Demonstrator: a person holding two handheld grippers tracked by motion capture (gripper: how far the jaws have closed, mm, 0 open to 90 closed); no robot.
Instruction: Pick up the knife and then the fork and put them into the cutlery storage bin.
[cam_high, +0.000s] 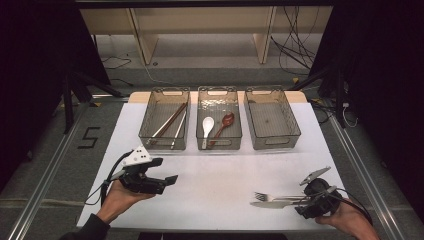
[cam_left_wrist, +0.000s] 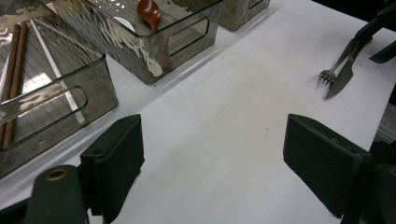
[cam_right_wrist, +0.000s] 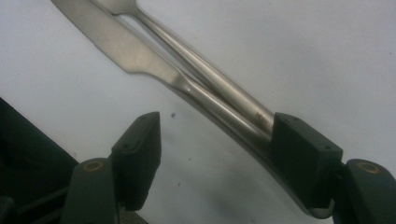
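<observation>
A steel fork (cam_high: 267, 196) and a table knife (cam_high: 272, 204) lie side by side on the white table cover, at the front right. My right gripper (cam_high: 301, 200) is open at their handle ends. In the right gripper view the knife (cam_right_wrist: 116, 44) and fork (cam_right_wrist: 201, 65) handles run between the jaws, close against the right-hand one, and the right gripper (cam_right_wrist: 215, 135) holds nothing. My left gripper (cam_high: 169, 181) hovers open at the front left, pointing right. The left gripper (cam_left_wrist: 212, 135) has bare cover between its jaws, with the fork (cam_left_wrist: 336, 63) and knife (cam_left_wrist: 343, 79) far off.
Three smoky plastic bins stand in a row at the back. The left bin (cam_high: 163, 145) holds chopsticks (cam_high: 170, 121). In the middle bin (cam_high: 218, 146) lie a white spoon (cam_high: 207, 125) and a red-brown spoon (cam_high: 226, 121). Nothing lies in the right bin (cam_high: 274, 145).
</observation>
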